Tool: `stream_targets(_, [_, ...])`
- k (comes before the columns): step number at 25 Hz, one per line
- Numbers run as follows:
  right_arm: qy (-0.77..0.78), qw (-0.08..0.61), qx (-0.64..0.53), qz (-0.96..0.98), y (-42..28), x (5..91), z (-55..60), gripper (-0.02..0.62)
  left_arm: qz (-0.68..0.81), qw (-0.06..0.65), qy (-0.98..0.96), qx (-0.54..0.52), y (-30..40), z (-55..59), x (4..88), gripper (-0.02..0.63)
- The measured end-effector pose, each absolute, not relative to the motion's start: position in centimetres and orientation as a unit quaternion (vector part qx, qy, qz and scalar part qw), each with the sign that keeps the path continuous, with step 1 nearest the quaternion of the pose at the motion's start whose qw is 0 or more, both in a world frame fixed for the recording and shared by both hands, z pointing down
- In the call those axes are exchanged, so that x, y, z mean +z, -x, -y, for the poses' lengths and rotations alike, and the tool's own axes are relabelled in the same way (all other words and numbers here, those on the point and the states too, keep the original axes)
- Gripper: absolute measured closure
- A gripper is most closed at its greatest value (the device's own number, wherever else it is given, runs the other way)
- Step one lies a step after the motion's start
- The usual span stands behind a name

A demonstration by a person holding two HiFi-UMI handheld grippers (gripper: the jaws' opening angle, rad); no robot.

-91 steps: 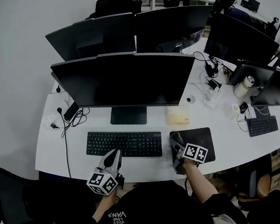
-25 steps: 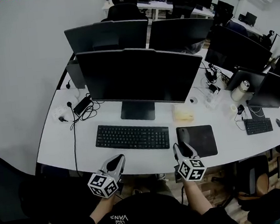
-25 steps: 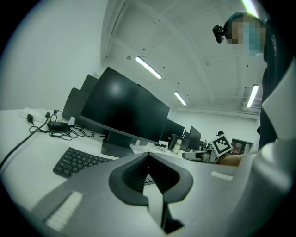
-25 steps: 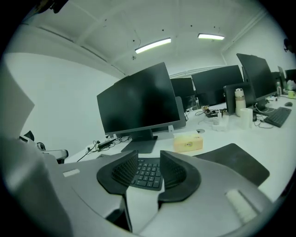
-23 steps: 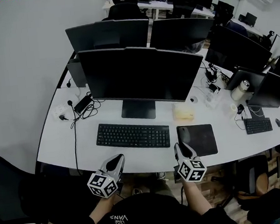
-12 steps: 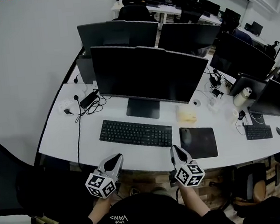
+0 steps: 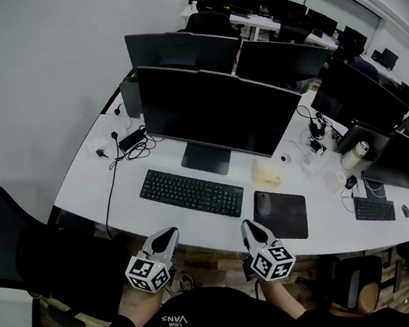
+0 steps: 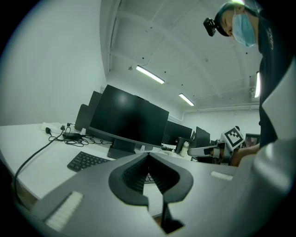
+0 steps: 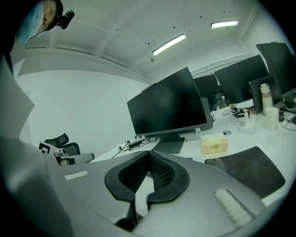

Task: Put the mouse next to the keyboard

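Observation:
The black keyboard [image 7: 189, 192] lies on the white desk [image 7: 120, 193] in front of the big monitor [image 7: 217, 109]. A dark mouse [image 7: 264, 203] rests on the left part of the black mouse pad [image 7: 286, 216], just right of the keyboard. My left gripper [image 7: 166, 236] and my right gripper [image 7: 248, 228] hang shut in front of the desk's near edge, apart from everything. In the left gripper view the jaws [image 8: 149, 153] meet with nothing between them, and the keyboard [image 8: 85, 160] shows beyond. My right gripper [image 9: 149, 152] is likewise shut on nothing, with the mouse pad [image 9: 249, 169] at its right.
A yellowish box [image 7: 267, 175] stands behind the mouse pad. Cables and a power strip [image 7: 131, 141] lie at the desk's back left. More monitors [image 7: 361, 95] and a second keyboard [image 7: 374, 208] fill the right side. A black chair [image 7: 9, 238] stands at left.
Both grippers have drawn back from the desk's near edge and risen a little. The mouse stays on the pad beside the keyboard. The view has pulled back.

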State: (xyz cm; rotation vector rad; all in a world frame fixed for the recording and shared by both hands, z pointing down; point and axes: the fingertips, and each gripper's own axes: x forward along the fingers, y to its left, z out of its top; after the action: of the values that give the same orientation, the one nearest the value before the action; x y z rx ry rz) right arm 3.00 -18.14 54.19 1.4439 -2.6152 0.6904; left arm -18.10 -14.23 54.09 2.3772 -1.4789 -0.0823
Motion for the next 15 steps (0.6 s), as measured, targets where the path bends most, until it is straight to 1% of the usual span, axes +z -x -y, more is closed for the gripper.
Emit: stream_targets(15, [-0.417, 0.044, 0.228, 0.879, -8.7, 53.8, 14.0, 0.591, 0.54, 0.181, -0.822, -0.022, 10.0, 9.3, 54.2, 0.604])
